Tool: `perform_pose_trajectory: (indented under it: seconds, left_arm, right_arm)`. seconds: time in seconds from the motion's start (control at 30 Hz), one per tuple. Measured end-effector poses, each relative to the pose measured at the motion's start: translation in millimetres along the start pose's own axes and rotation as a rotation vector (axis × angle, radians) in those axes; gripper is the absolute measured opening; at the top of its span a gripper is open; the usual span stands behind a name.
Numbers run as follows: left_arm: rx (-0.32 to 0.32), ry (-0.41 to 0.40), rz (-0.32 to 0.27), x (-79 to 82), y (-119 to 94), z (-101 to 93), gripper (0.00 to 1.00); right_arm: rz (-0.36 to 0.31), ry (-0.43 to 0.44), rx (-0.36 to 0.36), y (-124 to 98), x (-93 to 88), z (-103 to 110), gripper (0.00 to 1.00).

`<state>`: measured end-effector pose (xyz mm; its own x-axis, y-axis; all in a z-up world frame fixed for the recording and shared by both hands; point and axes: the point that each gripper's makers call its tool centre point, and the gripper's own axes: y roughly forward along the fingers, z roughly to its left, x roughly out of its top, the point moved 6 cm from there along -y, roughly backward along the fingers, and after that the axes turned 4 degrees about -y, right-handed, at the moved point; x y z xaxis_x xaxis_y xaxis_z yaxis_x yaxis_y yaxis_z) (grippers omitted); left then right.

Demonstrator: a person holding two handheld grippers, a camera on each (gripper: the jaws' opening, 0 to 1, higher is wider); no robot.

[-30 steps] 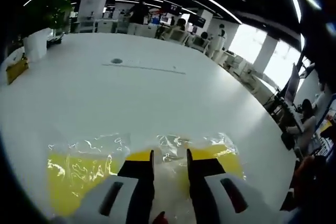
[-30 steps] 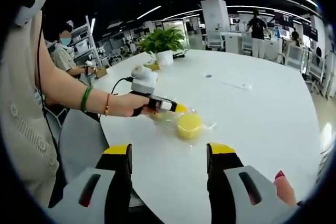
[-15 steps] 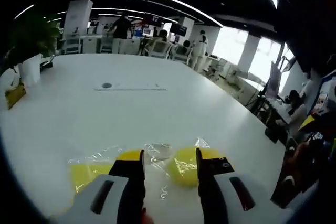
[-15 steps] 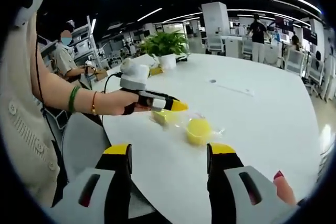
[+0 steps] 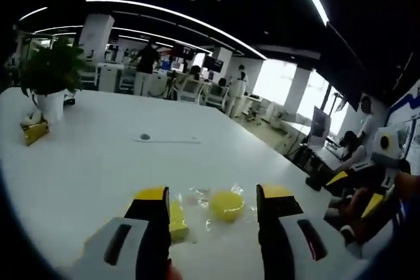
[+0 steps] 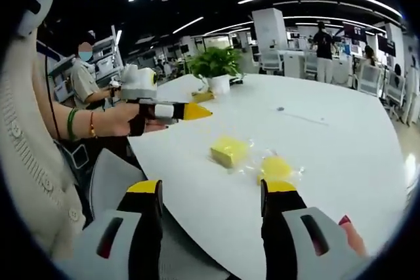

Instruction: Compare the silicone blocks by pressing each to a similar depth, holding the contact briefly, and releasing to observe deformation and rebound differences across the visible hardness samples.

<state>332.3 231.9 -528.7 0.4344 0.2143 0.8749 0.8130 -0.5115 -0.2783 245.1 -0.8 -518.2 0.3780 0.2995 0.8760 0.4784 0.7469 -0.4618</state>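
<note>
Two yellow silicone blocks in clear wrap lie on the white table (image 6: 341, 162). The square block (image 6: 228, 151) is nearer the person and the round block (image 6: 275, 167) lies beside it. In the left gripper view the round block (image 5: 226, 204) shows between my jaws, and the square block (image 5: 177, 220) is half hidden behind the left jaw. My left gripper (image 5: 214, 195) is open, raised above the table and back from both blocks. The right gripper view shows the left gripper (image 6: 197, 111) held in a hand. My right gripper (image 6: 210, 188) is open over the table's near edge, apart from the blocks, and its yellow tips (image 5: 357, 191) show at the right.
A potted plant (image 5: 49, 77) stands at the table's far end with a small yellow thing (image 5: 34, 132) beside it. A round port (image 5: 145, 137) sits mid-table. A grey chair (image 6: 108, 185) stands by the person's arm (image 6: 85, 122). People and desks fill the background.
The left gripper has risen off the blocks, pulled back toward the person and opened wider. The right gripper has stayed open; its view has swung a little.
</note>
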Motion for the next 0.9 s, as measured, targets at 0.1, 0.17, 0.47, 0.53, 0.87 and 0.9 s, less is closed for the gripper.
perform_pose_trajectory:
  seconds: [0.1, 0.17, 0.47, 0.53, 0.87, 0.9]
  left_arm:
    - [-0.003, 0.004, -0.023, 5.1, -24.8, 7.4, 0.56]
    - [0.002, 0.001, -0.038, 5.9, -42.0, 12.8, 0.58]
    - [0.045, 0.065, -0.004, -16.6, -101.5, 38.9, 0.68]
    - [0.031, 0.035, 0.013, -24.4, -111.4, 43.6, 0.72]
    - [-0.033, 0.015, 0.062, -49.6, -139.7, 43.9, 0.79]
    - [-0.046, 0.016, 0.063, -51.4, -142.1, 43.4, 0.79]
  right_arm:
    - [-0.009, -0.004, -0.002, 2.4, 0.4, 10.1, 0.57]
    - [-0.016, 0.001, -0.002, 5.0, -0.8, 16.3, 0.57]
    - [-0.012, 0.050, -0.028, 12.0, -21.4, 25.8, 0.66]
    - [0.000, 0.065, -0.027, 10.1, -21.1, 28.0, 0.70]
    - [-0.025, 0.137, -0.051, -0.1, -39.6, 18.5, 0.79]
    - [-0.039, 0.152, -0.056, -1.7, -42.1, 17.8, 0.79]
